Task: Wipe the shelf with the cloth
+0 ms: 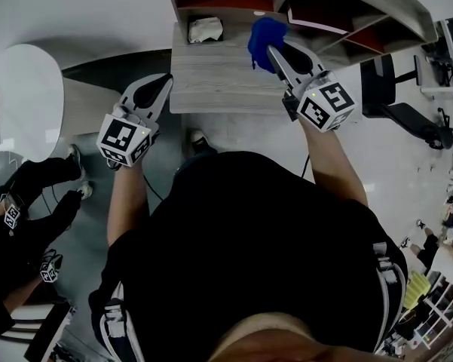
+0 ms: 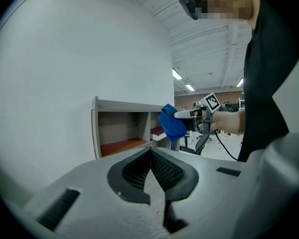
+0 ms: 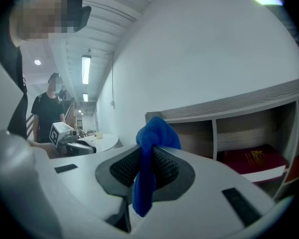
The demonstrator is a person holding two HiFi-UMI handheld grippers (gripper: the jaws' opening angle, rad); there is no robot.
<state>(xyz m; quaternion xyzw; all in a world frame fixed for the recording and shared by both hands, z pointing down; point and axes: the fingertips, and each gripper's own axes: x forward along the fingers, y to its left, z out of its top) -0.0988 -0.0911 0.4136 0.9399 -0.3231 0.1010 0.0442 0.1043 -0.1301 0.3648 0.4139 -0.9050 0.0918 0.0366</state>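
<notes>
Now the cloth is poised at the shelf's right end.
The right tool point(image 1: 271, 49) is clenched on the blue cloth point(image 1: 264, 35), held over the far right corner of the shelf point(image 1: 211, 81) top, whose board stretches leftward from there. The left tool point(image 1: 164, 83), closed and empty, sits just off the left edge, so the right is better placed.

Shows vivid blue in the cloth point(image 1: 265, 36), set against pale grey and white on the right claw point(image 1: 270, 50) and left claw point(image 1: 166, 80). Carries dark grey ribbing on the pads point(image 3: 166, 168) and black-and-white square markers on both cubes. Pairs light grey wood grain on the shelf point(image 1: 218, 89) top with reddish-brown inner boards. Adds dark red with a gold emblem on a book point(image 3: 244, 162), black on the person's shirt point(image 1: 249, 240).
</notes>
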